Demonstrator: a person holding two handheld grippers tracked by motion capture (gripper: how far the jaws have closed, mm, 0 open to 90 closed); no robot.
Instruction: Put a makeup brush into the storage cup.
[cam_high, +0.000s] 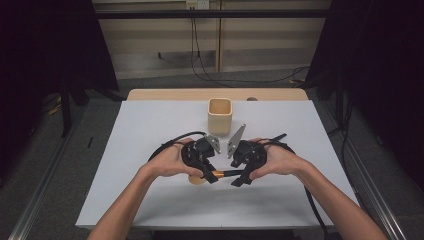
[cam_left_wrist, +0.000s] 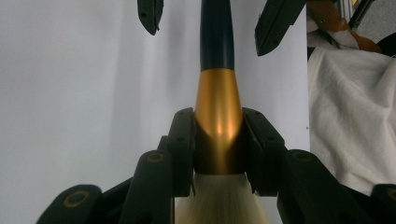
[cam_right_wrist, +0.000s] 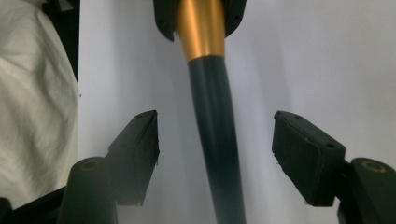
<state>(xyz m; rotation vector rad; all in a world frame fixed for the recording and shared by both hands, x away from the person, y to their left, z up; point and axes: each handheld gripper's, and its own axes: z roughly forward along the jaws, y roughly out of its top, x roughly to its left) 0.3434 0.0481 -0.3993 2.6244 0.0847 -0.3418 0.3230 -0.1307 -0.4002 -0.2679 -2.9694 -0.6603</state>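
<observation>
Held above the white tabletop, in front of the person, a makeup brush with pale bristles, a gold ferrule and a dark handle. Long axis lying across the table, left to right, bristle end toward the left hand, handle end toward the right. Left gripper closed on the gold ferrule, fingers pressed against both its sides, bristles just behind them. Right gripper wide open, fingers standing apart on either side of the dark handle, not touching it; handle passing through the middle of the gap, a little nearer the left side in the right gripper view. Probably a handover, or a two-handed grip, judged from this pose: closing the right fingers straight inward across the handle seems enough, no further reach needed. Farther back on the tabletop, well apart from both hands, a beige cup, upright and open at the top.
</observation>
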